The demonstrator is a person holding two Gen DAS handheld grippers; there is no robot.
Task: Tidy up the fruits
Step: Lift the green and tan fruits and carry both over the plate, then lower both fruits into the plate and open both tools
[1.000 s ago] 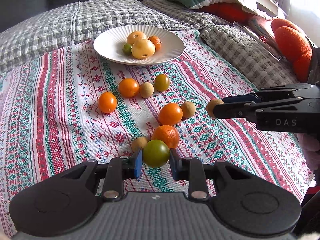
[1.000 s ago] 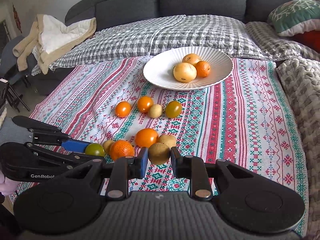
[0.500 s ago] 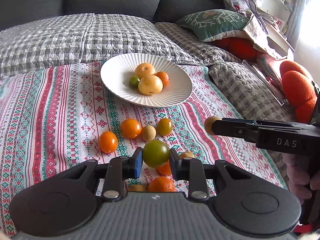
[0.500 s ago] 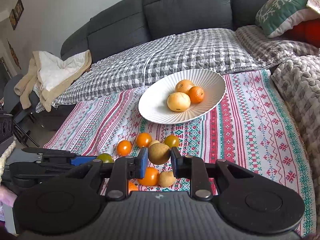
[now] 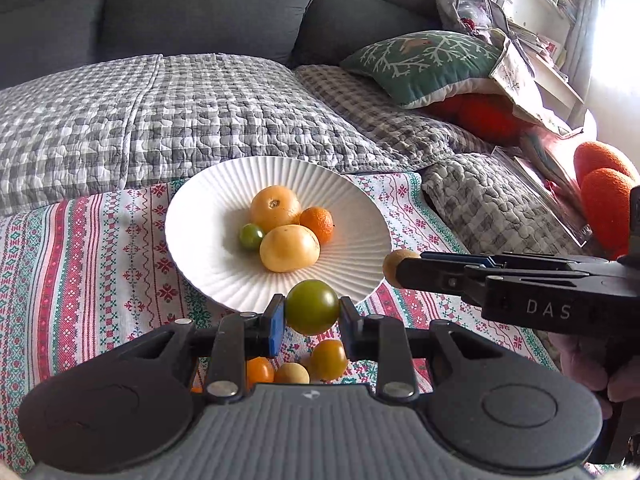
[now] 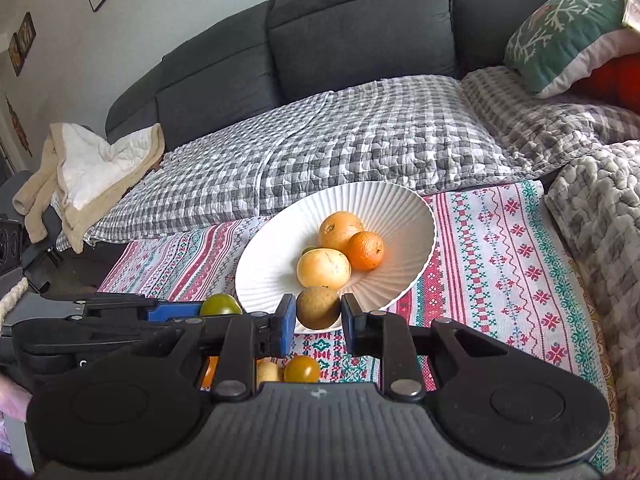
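Sofa [image 5: 208,4] behind fruit-laden plate [image 5: 208,216]

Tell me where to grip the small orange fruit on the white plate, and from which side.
Grip the small orange fruit across its round middle, coming from above and from the right. Two larger yellow fruits press against its left and back, while its right flank faces bare plate, leaving room for both tool fingers.

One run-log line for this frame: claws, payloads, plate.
left claw: shut on green tomato | right claw: shut on brown fruit | white plate: four fruits | phase: carrying toward plate
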